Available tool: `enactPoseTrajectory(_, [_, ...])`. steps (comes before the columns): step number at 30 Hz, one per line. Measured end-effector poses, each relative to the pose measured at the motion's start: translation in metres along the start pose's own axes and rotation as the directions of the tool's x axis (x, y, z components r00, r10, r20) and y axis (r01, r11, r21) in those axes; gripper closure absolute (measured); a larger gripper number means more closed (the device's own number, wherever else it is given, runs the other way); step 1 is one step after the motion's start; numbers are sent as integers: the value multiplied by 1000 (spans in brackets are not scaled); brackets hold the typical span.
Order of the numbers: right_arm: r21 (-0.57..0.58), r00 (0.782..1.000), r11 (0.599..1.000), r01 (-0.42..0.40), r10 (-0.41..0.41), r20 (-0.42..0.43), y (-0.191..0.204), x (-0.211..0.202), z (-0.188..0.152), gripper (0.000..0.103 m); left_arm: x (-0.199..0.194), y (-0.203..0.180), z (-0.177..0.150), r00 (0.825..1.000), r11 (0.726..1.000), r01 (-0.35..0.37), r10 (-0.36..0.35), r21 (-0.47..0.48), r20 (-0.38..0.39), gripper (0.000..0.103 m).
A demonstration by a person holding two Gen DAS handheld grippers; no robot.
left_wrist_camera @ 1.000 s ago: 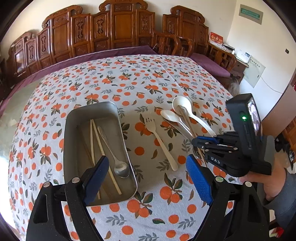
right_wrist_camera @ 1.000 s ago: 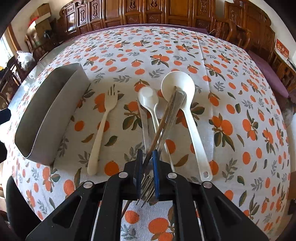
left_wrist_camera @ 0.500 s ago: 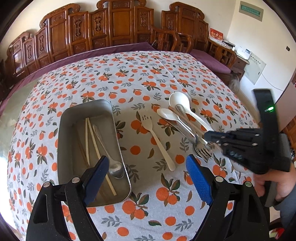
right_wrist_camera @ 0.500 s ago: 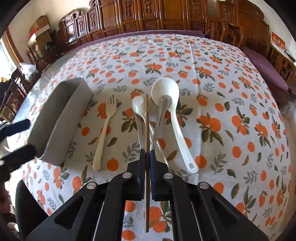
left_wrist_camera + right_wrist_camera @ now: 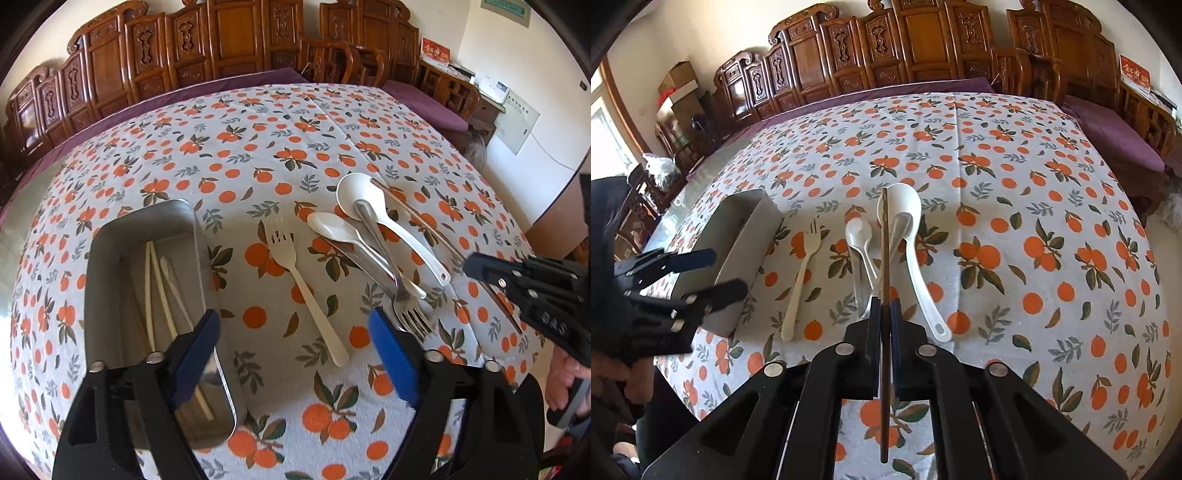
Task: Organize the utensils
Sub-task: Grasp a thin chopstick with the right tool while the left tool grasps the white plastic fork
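Orange-print tablecloth (image 5: 1015,206), brown chopstick (image 5: 884,251) clamped between right tongs (image 5: 885,314).

"DAS" on right claw (image 5: 469,266)

Tray (image 5: 147,229) left on table; fork (image 5: 295,269) beside it; spoons (image 5: 369,206) right of fork.

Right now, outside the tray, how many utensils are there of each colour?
White: 3 (plastic fork, small spoon, large spoon)
Metal: 2 (metal fork, flat piece beneath small spoon)
Brown: 1 (chopstick in right tool)
Total: 6
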State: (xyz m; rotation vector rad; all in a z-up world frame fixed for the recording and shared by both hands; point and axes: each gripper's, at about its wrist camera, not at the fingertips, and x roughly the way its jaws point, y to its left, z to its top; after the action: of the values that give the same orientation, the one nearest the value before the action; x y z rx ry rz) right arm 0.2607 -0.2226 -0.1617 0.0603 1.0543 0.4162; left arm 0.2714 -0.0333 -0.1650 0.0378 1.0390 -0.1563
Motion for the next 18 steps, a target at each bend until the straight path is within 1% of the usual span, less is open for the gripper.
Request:
enactPoseTrajectory(2, [-5,1000,1000,10,-10,-1,-3,2,-3,97,10,-3,7,1000,1000,12,-12,0,-24,39])
enactPoseTrajectory(5, [1,1000,1000,23,-23,-3,-10,5,-8,97,22,-8,17,999,1000,21,-21,-1,-45,50])
enactPoseTrajectory(7, [2,1000,1000,28,-28,-5,-15,5,-10,97,32,-12,24,998,1000,12,-11,7,-55,53])
enactPoseTrajectory(10, [1,999,999,34,-34,-2,-20,3,-12,97,44,-14,29,997,1000,2,-2,5,-78,62])
enactPoseTrajectory(16, [15,1000,999,29,-29,-2,-24,2,-15,97,69,-10,33,990,1000,-28,26,-11,-135,65])
enactPoseTrajectory(18, [13,1000,1000,26,-26,-5,-23,3,-16,97,76,-8,32,987,999,-34,31,-17,-159,67])
